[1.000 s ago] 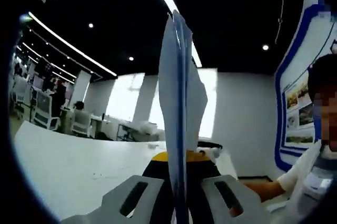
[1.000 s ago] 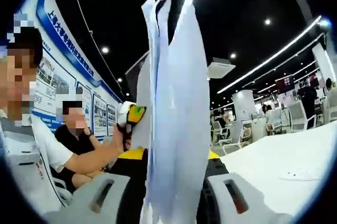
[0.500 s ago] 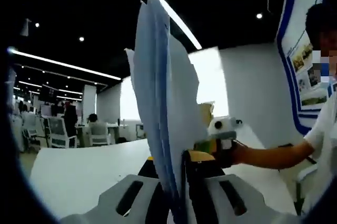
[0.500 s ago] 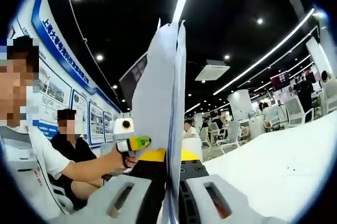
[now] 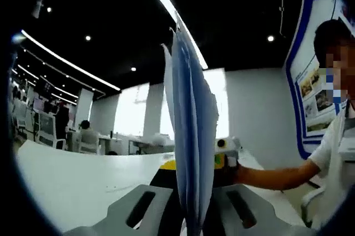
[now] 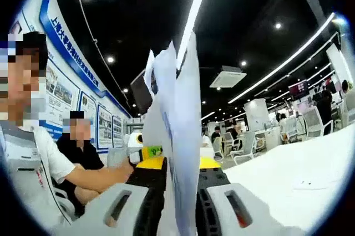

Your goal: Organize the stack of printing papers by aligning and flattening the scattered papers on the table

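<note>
A stack of white printing papers (image 5: 191,142) stands on edge between the jaws of my left gripper (image 5: 189,222), which is shut on it. In the right gripper view the same paper stack (image 6: 180,153) rises edge-on from my right gripper (image 6: 176,214), also shut on it. The sheets fan apart slightly at their top edges. Beyond the stack in the left gripper view, the right gripper (image 5: 224,158) is held in a person's hand. In the right gripper view the left gripper (image 6: 141,150) shows just left of the sheets.
A white table (image 5: 72,183) stretches away to the left in the left gripper view; the table (image 6: 294,178) shows on the right in the right gripper view. The person (image 6: 33,153) holding the grippers and a seated person (image 6: 83,147) are close by. Office chairs and desks stand far behind.
Both views have swung and tilted with the hands. The paper stack stays clamped in both grippers, and its top edges have fanned out a little more in the right gripper view.
</note>
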`<action>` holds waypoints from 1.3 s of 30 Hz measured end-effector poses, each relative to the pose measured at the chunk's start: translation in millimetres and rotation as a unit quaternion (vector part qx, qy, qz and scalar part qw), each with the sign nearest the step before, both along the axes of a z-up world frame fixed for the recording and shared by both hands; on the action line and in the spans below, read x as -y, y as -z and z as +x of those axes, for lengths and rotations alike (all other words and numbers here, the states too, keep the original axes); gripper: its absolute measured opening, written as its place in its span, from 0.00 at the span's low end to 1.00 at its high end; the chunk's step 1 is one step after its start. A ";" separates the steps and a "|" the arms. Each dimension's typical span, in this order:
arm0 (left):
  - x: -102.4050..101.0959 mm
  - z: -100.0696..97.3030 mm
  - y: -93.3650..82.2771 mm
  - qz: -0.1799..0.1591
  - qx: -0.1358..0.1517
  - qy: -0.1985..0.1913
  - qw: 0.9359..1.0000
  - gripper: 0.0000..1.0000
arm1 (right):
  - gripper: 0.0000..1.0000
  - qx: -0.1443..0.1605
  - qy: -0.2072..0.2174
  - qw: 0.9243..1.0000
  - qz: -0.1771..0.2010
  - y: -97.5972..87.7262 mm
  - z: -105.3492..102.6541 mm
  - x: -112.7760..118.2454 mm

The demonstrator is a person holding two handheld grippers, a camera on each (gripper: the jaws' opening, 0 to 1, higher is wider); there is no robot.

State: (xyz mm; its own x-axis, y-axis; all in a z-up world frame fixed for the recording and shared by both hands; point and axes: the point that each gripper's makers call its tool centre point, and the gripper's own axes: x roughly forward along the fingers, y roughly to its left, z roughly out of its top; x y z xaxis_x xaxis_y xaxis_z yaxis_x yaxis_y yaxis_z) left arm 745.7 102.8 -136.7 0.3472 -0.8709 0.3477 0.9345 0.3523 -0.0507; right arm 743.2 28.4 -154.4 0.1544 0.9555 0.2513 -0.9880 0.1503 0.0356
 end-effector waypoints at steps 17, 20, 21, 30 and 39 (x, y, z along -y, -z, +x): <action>-20.4 -8.7 19.3 0.101 0.082 -0.090 0.987 0.62 | 0.00 0.064 -0.052 0.958 -0.276 -14.6 -34.7 20.7; -22.9 -11.7 8.9 0.125 0.084 -0.080 0.985 0.70 | 0.00 0.062 -0.063 0.937 -0.338 -15.8 -37.6 24.4; -22.2 -16.0 2.4 0.129 0.093 -0.073 0.985 0.71 | 0.00 0.076 -0.072 0.924 -0.367 -15.4 -39.9 25.3; 14.7 -47.6 -18.9 0.206 0.107 0.015 0.972 0.77 | 0.00 0.088 -0.104 0.848 -0.513 -8.7 -45.1 15.0; 40.3 -49.1 -1.7 0.233 0.118 0.015 0.965 0.06 | 0.00 0.076 -0.108 0.819 -0.559 -3.2 -36.0 -12.0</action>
